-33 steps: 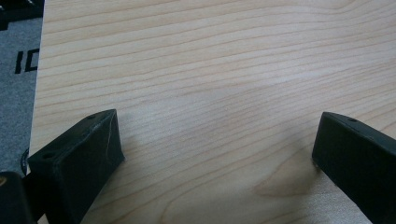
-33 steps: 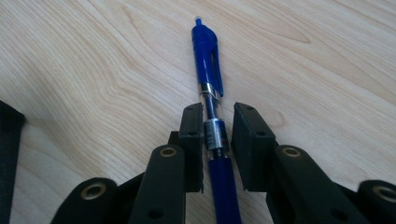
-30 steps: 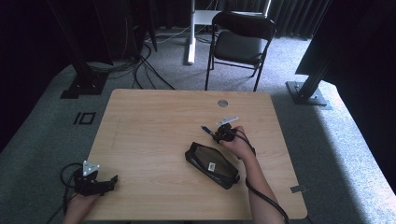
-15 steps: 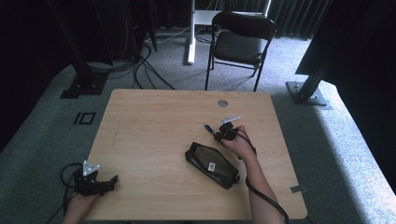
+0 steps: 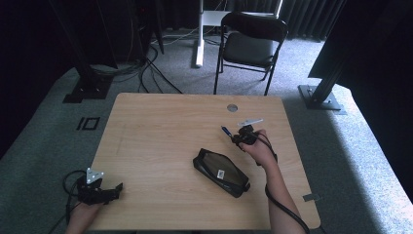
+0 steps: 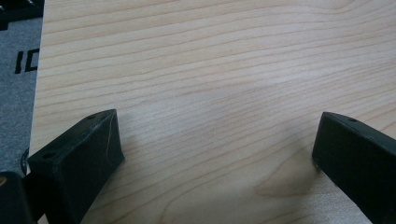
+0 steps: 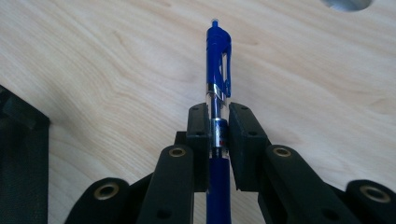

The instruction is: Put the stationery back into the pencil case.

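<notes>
My right gripper (image 7: 218,112) is shut on a blue click pen (image 7: 218,60), whose clip end sticks out past the pads. In the high view that right gripper (image 5: 235,136) hovers over the right half of the table with the pen (image 5: 226,130) pointing up and left. A black pencil case (image 5: 221,171) lies flat just below and left of it; its dark edge (image 7: 21,154) fills the left side of the right gripper view. My left gripper (image 5: 114,187) rests at the table's near left corner, its jaws wide apart over bare wood (image 6: 219,116) with nothing between them.
The wooden table (image 5: 160,126) has a round grommet hole (image 5: 232,107) near its far edge, seen too as the hole (image 7: 348,3). A black folding chair (image 5: 251,46) stands beyond the table, with stand bases and cables on the grey carpet.
My right gripper has lifted off the table and drifted slightly away from the case, carrying the pen. The left gripper stays where it was.
</notes>
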`<state>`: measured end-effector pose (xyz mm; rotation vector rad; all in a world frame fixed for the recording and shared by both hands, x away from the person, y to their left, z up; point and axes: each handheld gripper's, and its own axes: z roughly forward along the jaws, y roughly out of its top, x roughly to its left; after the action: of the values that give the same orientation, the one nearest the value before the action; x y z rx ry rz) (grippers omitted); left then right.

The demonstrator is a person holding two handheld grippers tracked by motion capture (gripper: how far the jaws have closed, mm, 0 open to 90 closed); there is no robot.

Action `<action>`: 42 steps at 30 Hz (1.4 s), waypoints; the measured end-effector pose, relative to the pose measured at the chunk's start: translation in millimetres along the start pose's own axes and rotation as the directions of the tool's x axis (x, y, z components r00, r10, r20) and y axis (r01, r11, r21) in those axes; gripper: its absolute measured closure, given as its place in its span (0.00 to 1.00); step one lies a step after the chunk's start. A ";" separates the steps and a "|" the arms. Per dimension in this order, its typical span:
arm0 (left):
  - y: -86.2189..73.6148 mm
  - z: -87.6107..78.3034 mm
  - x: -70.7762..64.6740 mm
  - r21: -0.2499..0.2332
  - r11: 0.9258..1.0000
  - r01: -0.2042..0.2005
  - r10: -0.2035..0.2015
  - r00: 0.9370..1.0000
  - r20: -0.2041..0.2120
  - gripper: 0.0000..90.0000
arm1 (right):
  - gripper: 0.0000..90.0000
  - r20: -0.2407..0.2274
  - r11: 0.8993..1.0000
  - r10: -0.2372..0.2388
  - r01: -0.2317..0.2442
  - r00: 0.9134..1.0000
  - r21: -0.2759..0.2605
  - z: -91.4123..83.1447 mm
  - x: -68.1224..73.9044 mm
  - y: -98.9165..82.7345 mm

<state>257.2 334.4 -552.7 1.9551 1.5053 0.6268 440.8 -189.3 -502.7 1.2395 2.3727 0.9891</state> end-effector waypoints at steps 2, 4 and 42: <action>0.0 0.0 0.1 0.000 1.000 -0.001 0.001 1.000 0.000 0.02 | 0.88 0.012 1.000 -0.006 0.006 1.000 -0.009 -4.2 -0.5 0.7; 0.0 0.0 0.0 0.000 1.000 0.000 0.000 1.000 0.000 0.02 | 0.88 0.011 1.000 -0.011 0.011 1.000 -0.004 -6.9 -0.2 1.2; 0.0 0.0 0.0 0.000 1.000 0.000 0.000 1.000 0.000 0.02 | 0.88 -0.065 0.986 -0.048 0.037 0.997 -0.164 -98.0 37.1 -1.8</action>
<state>257.2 334.3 -552.7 1.9548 1.5054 0.6273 365.8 -203.4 -430.8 1.1079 2.3053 1.2038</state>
